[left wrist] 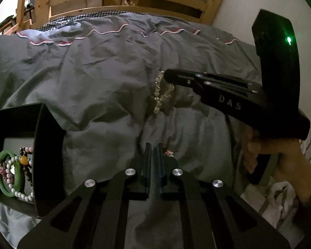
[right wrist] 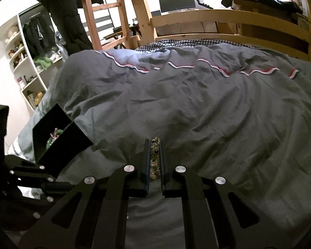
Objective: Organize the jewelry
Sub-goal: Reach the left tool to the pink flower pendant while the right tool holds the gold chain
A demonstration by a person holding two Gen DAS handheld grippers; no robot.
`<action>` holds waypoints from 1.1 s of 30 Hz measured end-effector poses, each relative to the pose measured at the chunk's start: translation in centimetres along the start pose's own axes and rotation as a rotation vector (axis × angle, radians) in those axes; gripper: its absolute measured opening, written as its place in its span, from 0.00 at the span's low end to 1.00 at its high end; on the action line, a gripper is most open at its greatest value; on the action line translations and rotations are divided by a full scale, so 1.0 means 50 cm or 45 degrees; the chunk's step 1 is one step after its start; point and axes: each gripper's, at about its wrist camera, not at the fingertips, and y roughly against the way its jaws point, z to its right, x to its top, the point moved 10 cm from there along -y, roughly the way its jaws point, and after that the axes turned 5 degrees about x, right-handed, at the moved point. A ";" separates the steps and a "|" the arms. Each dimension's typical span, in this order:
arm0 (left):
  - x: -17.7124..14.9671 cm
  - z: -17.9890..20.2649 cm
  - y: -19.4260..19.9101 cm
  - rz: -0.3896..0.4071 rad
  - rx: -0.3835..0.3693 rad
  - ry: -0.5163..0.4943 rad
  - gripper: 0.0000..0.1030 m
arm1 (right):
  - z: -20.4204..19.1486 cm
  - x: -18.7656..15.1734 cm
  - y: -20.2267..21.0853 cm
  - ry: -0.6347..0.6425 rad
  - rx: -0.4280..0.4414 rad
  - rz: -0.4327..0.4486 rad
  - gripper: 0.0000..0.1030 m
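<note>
In the left wrist view my right gripper (left wrist: 168, 75) reaches in from the right, shut on a clear crystal bracelet (left wrist: 161, 92) that hangs from its tip above the grey duvet (left wrist: 93, 72). In the right wrist view the same beads (right wrist: 154, 157) sit pinched between the right gripper's (right wrist: 154, 143) pads. My left gripper (left wrist: 154, 147) is shut, its pads almost touching. A tiny pink-and-white trinket (left wrist: 169, 153) shows beside its right finger; I cannot tell if it is pinched. An open black box (left wrist: 42, 145) at the left holds a green bangle (left wrist: 3, 176) and beaded bracelets (left wrist: 20, 194).
A person's hand (left wrist: 280, 155) grips the right tool's handle. The black box (right wrist: 58, 132) rests on the duvet (right wrist: 217, 114) near the bed's left edge. A wooden bed rail (right wrist: 228, 18) runs along the far side. White shelves (right wrist: 24, 62) stand at the left.
</note>
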 end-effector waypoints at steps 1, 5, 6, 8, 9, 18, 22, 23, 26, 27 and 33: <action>0.000 0.002 0.000 0.001 0.001 -0.004 0.04 | -0.001 0.004 0.004 -0.001 0.002 0.008 0.08; -0.014 0.024 -0.015 -0.040 -0.077 -0.011 0.49 | -0.002 0.008 0.009 -0.010 0.006 0.016 0.08; -0.018 0.028 -0.021 -0.025 -0.053 -0.017 0.64 | -0.002 0.007 0.007 -0.010 0.002 0.012 0.08; -0.026 0.039 -0.033 0.016 0.005 -0.056 0.70 | 0.000 0.004 0.004 -0.012 -0.003 0.003 0.08; -0.034 0.050 -0.045 -0.004 0.002 -0.085 0.64 | 0.001 0.002 0.001 -0.013 -0.003 -0.002 0.08; -0.042 0.002 -0.088 -0.105 -0.008 0.049 0.09 | 0.001 0.004 0.006 -0.026 0.002 0.019 0.08; -0.021 -0.005 -0.052 -0.058 -0.021 0.049 0.09 | 0.004 0.013 0.016 -0.046 0.004 0.046 0.08; -0.017 -0.004 -0.045 -0.050 -0.011 0.036 0.09 | 0.004 0.016 0.018 -0.051 0.008 0.051 0.08; 0.001 0.003 -0.020 -0.012 0.018 0.009 0.06 | -0.002 0.025 0.025 -0.039 0.011 0.070 0.08; 0.008 0.003 -0.011 0.010 0.031 0.010 0.06 | -0.006 0.028 0.028 -0.038 0.019 0.077 0.08; 0.034 -0.024 0.022 0.061 0.035 0.043 0.03 | -0.016 0.033 0.036 -0.028 0.036 0.092 0.08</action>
